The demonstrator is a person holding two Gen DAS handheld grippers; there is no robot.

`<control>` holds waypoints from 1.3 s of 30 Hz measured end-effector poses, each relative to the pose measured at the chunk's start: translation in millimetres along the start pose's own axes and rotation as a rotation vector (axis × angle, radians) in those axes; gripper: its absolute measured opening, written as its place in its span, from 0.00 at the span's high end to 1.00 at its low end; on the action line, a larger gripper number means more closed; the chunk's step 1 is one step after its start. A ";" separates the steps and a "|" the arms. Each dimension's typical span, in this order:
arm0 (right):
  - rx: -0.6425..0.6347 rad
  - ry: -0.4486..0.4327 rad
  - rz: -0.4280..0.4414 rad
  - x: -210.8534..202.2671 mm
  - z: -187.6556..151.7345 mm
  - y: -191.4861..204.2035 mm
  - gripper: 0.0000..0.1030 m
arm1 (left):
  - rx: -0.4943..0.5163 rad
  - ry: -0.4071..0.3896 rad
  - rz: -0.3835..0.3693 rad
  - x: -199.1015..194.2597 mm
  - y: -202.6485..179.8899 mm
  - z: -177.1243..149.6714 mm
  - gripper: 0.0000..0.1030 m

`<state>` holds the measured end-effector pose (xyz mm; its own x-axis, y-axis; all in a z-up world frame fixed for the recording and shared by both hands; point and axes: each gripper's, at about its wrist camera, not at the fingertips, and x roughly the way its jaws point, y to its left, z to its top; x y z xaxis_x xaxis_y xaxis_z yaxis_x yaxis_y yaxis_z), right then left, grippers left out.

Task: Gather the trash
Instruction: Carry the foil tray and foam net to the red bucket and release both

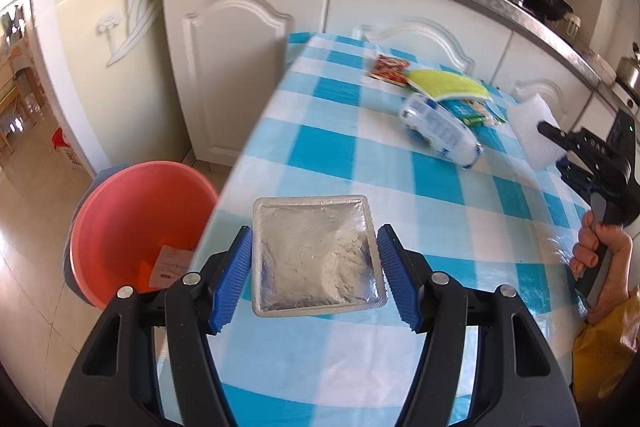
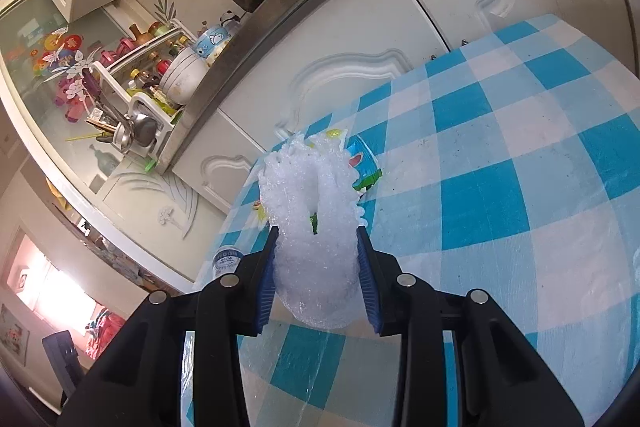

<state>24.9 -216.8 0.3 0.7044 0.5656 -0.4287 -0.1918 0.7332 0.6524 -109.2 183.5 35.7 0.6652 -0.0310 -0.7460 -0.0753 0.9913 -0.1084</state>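
While we hold the left gripper (image 1: 316, 277) tilted down over the worktop's (image 1: 360, 163) near edge, a flat silver pouch (image 1: 316, 255) sits between its blue fingers (image 1: 232, 287), which pinch it by its two side seams. It is nearly square, so we can name no clear long axis; its flat face is turned up at the camera and its far edge points ahead along the fingers, slightly raised. Left of the fingers and lower, on the floor, stands a red basin (image 1: 136, 227) with a paper scrap inside.

Ahead of the left fingers and to their right, well apart from them, lie a bottle (image 1: 440, 131) on its side, a yellow sponge (image 1: 448, 85), a red sachet (image 1: 390, 69) and a green wrapper (image 1: 478, 113). The bottle's long axis runs slantwise across the checked cloth.

At the far right, a hand (image 1: 596, 247) wraps the handle of our right gripper (image 2: 318, 267), which points slightly downward over the worktop. Its fingers (image 2: 266, 291) pinch a white foam wrap (image 2: 316, 227), bunched between them. The wrap stands up and runs ahead along the fingers, its ragged far end beyond the tips, above a bright wrapper (image 2: 364, 167) lying just past them.
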 end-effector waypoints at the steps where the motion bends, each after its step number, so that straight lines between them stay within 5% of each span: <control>1: -0.003 -0.003 -0.010 -1.3 -2.6 2.0 0.63 | -0.010 -0.007 0.003 -1.5 7.3 -0.2 0.38; 10: -0.040 0.019 -0.033 -13.6 -21.4 40.7 0.63 | -0.107 -0.065 0.021 -10.6 61.5 0.8 0.38; 19: -0.173 0.029 0.047 -20.5 -18.7 130.8 0.63 | -0.221 -0.133 0.061 -26.4 124.8 -1.5 0.38; 29: -0.311 0.237 0.176 37.6 -63.3 234.5 0.63 | -0.331 -0.210 0.111 -43.4 192.3 -3.7 0.38; 39: -0.452 0.465 0.222 118.8 -123.0 306.6 0.61 | -0.422 -0.211 0.064 -28.3 223.5 -10.2 0.38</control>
<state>-34.3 121.6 72.5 0.2679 0.7498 -0.6050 -0.6352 0.6097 0.4742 -152.5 404.5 25.9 0.7824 0.0985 -0.6149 -0.3872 0.8503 -0.3564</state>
